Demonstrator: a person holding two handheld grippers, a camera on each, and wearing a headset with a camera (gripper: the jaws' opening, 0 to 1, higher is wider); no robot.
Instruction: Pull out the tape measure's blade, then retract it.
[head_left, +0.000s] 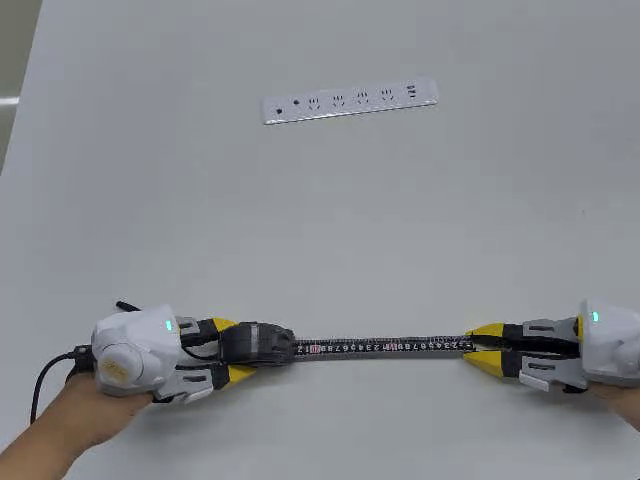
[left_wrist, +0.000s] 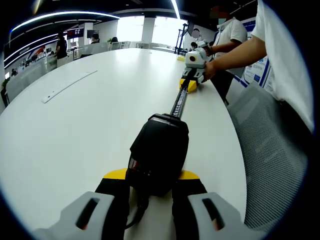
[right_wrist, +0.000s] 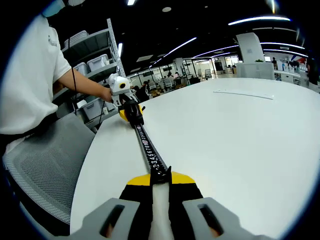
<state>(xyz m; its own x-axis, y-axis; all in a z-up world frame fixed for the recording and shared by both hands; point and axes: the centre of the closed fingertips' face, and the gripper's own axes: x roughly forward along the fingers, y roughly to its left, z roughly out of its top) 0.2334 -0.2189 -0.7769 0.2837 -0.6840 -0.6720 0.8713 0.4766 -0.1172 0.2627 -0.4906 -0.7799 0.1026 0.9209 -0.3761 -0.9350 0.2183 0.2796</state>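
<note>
Along the table edge, the blade lies extended.

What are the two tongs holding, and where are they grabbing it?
Left tongs grip the tape measure's case; right tongs pinch the blade at its tip.

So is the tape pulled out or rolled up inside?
Pulled out. The blade stretches from the black case in the left gripper across to the right gripper, which is shut on its tip.

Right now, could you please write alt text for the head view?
On a white table, the left gripper clamps a black tape measure case while the right gripper pinches the end of its blade, stretched between them. A white power strip lies beyond.
</note>
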